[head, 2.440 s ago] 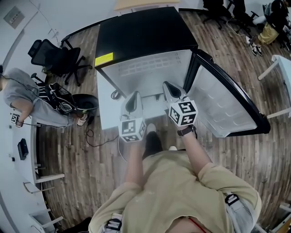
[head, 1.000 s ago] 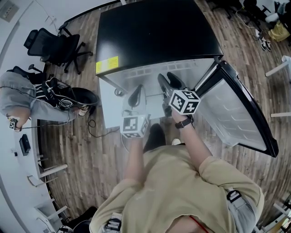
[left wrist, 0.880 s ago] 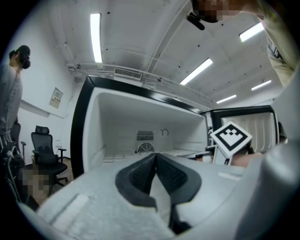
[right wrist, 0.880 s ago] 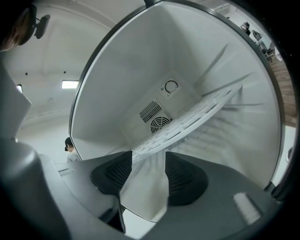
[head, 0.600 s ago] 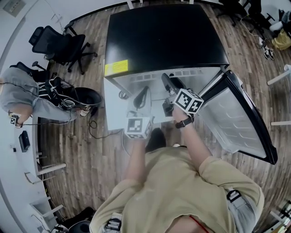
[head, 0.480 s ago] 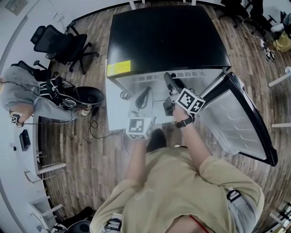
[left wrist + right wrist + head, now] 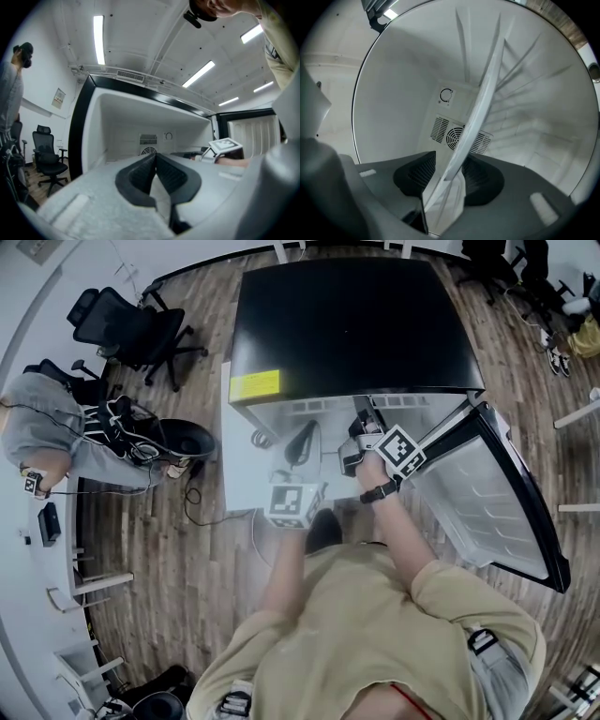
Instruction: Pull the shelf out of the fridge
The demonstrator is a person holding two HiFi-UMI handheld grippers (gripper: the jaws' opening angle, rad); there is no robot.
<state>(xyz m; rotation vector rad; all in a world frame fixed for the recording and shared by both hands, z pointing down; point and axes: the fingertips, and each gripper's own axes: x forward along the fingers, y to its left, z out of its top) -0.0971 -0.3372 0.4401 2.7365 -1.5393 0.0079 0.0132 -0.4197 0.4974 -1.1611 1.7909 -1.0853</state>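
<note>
The fridge point(image 7: 347, 324) stands with its door point(image 7: 487, 493) swung open to the person's right, and both grippers reach into the white compartment. The shelf point(image 7: 480, 108) is inside, not yet drawn out. In the right gripper view it shows as a pale, thin pane that crosses the picture on a slant, with the fan grille point(image 7: 454, 136) of the back wall behind it.

The right gripper point(image 7: 450, 159) has the front edge of this shelf between its jaws. The jaws have just been closing, but a gap shows on the left side of the pane, so I judge that they are not clamped on it. Whether the other pad already touches the pane is hard to tell in this view. The left gripper point(image 7: 155, 157) hangs beside it with its jaws together and nothing between them.

The step in hand is to take hold of the shelf. To do it well, the pads should close fully on the edge before any pull, and the edge should sit deep between them, not at the tips. Then the pull should go straight toward the person and level with the rails — a tilted pull may jam the pane in its side grooves.
</note>
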